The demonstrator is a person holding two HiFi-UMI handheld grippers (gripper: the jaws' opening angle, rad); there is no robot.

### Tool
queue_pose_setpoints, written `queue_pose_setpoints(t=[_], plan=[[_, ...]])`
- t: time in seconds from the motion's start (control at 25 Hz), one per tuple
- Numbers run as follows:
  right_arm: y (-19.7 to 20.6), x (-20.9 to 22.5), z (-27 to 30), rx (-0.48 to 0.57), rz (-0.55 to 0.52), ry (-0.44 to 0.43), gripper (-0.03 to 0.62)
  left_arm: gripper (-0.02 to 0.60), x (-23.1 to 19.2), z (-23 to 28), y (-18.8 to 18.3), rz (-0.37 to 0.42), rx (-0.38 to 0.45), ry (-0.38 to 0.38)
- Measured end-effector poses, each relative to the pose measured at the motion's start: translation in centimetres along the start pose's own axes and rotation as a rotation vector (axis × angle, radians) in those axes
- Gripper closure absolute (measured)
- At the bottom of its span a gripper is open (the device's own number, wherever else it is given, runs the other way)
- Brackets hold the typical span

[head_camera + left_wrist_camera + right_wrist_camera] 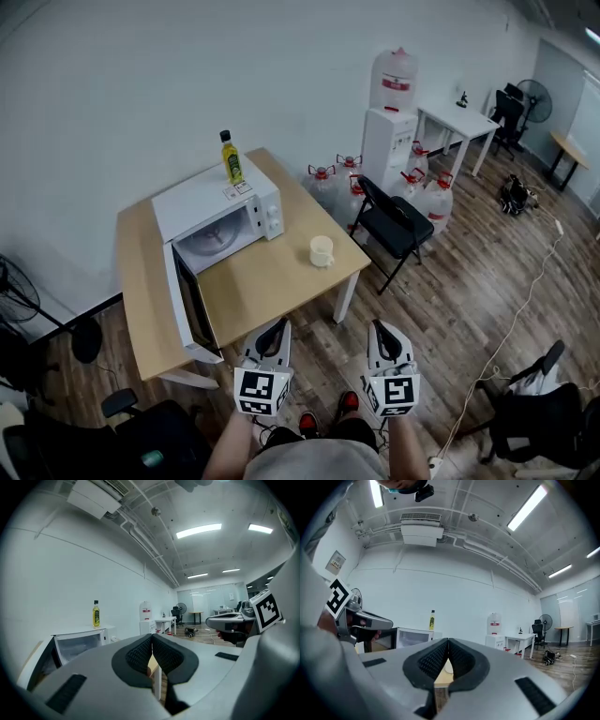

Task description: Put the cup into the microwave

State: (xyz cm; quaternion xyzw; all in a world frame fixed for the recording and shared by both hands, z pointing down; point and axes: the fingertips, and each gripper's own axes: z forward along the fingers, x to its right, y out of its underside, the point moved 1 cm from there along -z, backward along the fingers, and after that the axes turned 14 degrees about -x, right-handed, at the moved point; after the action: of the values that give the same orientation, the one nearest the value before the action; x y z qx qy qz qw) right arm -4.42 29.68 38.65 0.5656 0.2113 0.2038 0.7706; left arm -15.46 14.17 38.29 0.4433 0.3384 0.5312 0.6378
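A cream cup [322, 250] stands on the wooden table [272, 281], near its right edge. To its left sits the white microwave [217, 217] with its door [190, 309] swung open toward me. My left gripper [277, 327] and right gripper [379, 327] hover side by side short of the table's near edge, both shut and empty. In the right gripper view the cup [449, 666] peeks out just behind the closed jaws of the right gripper [448, 642]. In the left gripper view, the left gripper [152, 638] points past the microwave [77, 644].
A yellow oil bottle [231, 157] stands on top of the microwave. A black folding chair [394, 225], several water jugs [333, 183] and a water dispenser [391, 117] stand right of the table. Office chairs [141, 436] flank me on the wooden floor.
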Motion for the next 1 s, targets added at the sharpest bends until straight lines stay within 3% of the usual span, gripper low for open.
queue_pose_setpoints(t=[0.48,0.76,1.0], plan=[[-0.8,3.5,8.4,-0.008,-0.002,-0.062,0.576,0.557,-2.4,6.8,-1.4,-0.021,-0.030,-0.058],[-1.9,5.9,16.6,-0.027,-0.017,-0.163,0.576,0.557,-4.9,12.5,-2.4,-0.079,-0.057,-0.135],[-0.8,6.5,23.4,-0.068,-0.044,-0.250,0.576,0.557,-6.9,17.3,-1.1,-0.123,-0.100,-0.186]])
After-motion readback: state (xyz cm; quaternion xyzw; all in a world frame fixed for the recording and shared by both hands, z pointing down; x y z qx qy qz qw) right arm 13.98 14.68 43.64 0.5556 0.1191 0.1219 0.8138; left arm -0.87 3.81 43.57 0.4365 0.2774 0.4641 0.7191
